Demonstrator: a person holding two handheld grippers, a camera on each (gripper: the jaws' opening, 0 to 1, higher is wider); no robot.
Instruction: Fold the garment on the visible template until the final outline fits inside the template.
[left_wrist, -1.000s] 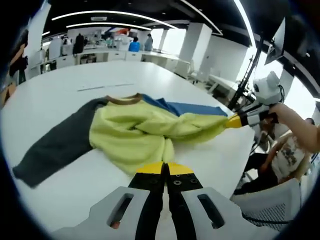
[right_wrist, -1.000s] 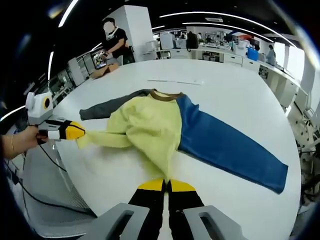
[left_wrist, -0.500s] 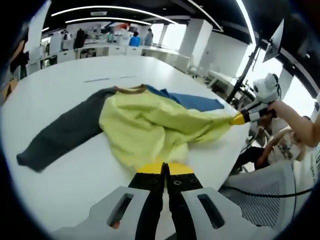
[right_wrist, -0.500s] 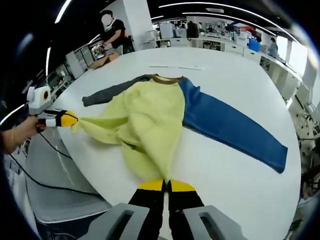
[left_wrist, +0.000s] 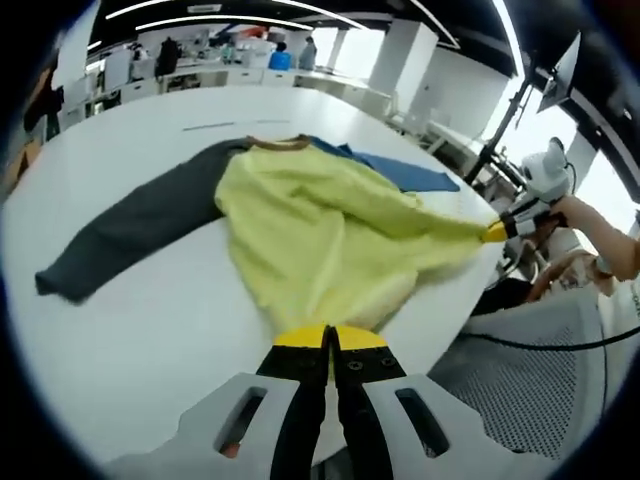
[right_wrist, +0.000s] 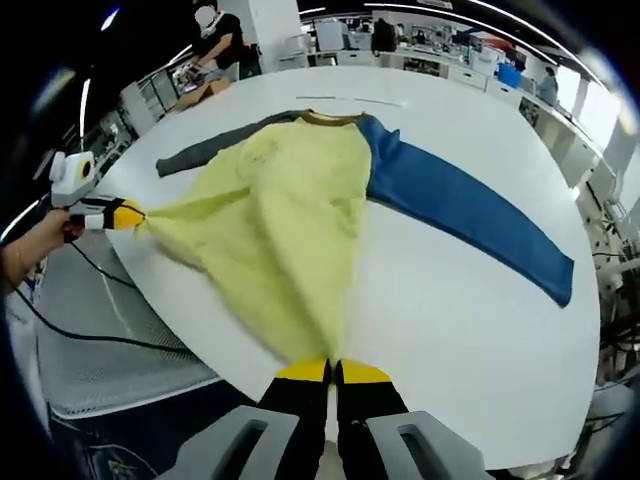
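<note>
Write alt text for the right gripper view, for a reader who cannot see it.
A sweatshirt with a yellow body, one blue sleeve and one grey sleeve lies spread on a white table, its hem pinched at both corners. The right tool grips the near corner at the bottom of the view, and the left tool pulls the other corner from the left.

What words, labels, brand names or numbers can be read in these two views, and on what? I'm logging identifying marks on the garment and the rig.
None can be read.
The garment is plain yellow, blue and grey, with no visible print or tag.
The left gripper and the right gripper show no lettering.
Anything on the far desks is too small and blurred to read.
</note>
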